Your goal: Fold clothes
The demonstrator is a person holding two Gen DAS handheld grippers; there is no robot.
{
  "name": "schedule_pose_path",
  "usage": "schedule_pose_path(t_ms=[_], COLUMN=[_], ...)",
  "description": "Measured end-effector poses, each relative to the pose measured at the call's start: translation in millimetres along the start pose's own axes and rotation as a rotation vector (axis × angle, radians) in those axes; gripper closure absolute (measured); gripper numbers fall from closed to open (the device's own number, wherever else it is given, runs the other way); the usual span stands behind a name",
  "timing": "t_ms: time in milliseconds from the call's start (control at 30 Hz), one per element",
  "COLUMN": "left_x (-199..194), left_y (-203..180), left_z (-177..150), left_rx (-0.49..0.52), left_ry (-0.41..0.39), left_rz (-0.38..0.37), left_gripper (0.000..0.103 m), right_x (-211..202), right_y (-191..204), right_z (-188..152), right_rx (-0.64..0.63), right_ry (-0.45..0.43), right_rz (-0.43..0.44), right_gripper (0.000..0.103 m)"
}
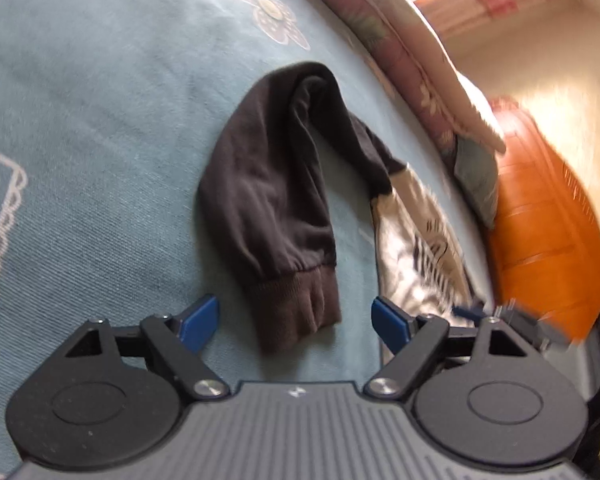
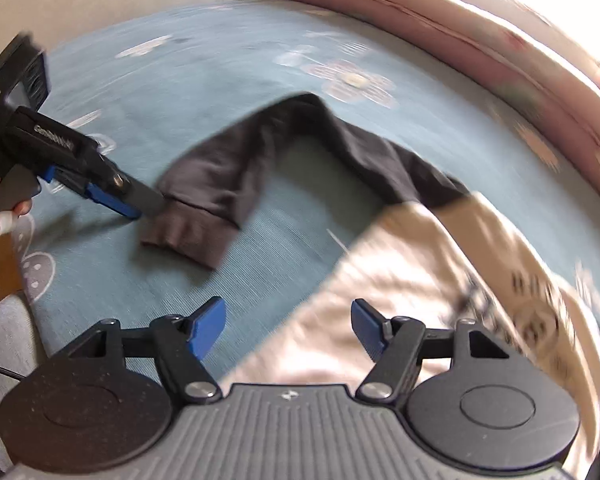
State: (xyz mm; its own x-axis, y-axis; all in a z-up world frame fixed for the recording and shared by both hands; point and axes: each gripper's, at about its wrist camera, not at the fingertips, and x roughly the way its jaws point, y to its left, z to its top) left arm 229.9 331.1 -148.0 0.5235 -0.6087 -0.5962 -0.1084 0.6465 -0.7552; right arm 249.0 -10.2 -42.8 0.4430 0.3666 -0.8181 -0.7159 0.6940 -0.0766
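The left gripper is standing wide open, holding nothing, with the ribbed cuff of the dark sleeve lying between its blue pads but not pinched. The right gripper is also open and empty, hanging over the near edge of the cream shirt body. The shirt is lying on the blue bed cover, its sleeve bending out toward the pillow side. To do this well, I think the left pads should be closing on the whole cuff, both layers, before lifting the sleeve across the shirt body.
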Motion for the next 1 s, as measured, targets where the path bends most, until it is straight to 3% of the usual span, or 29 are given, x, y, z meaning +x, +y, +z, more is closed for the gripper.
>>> schedule_pose_path(t_ms=[167,433,567,633,733,800,967,1000], left_x=[13.7,22.9,25.8,23.0,17.5,13.8,19.8,22.9], left_y=[13.7,11.9,5.0,7.8,14.8,19.5,23.1,27.2], left_z=[16.4,21.6,24.9,23.0,22.0,21.4,18.2,20.6], left_rx=[-0.092,-0.088,-0.028,-0.029,-0.073,-0.103,-0.099,-0.115], left_ry=[-0.004,-0.020,-0.033,-0.045,-0.049,-0.052,-0.042,-0.042], left_rz=[-0.066,-0.085,-0.059,-0.057,-0.033,-0.017,-0.039,-0.047], left_gripper=[0.021,0.021,0.021,0.026,0.042,0.059,0.060,0.065], right_x=[-1.9,1.4,2.9,2.9,3.0,2.6,-1.9,-1.3], right_y=[-16.9,-22.6,-21.0,-21.1,-25.9,-28.6,-36.2,-37.8], right_z=[-17.2,-24.8,-28.4,-30.9,-37.1,-40.6,-47.5,-49.0], right_rx=[0.080,0.138,0.154,0.163,0.193,0.201,0.221,0.227], right_ry=[-0.015,-0.034,-0.032,-0.031,-0.019,-0.013,-0.016,-0.015], right_rz=[0.007,0.033,0.038,0.037,0.035,0.018,0.004,0.004], right_gripper=[0.029,0.028,0.028,0.028,0.028,0.028,0.026,0.022])
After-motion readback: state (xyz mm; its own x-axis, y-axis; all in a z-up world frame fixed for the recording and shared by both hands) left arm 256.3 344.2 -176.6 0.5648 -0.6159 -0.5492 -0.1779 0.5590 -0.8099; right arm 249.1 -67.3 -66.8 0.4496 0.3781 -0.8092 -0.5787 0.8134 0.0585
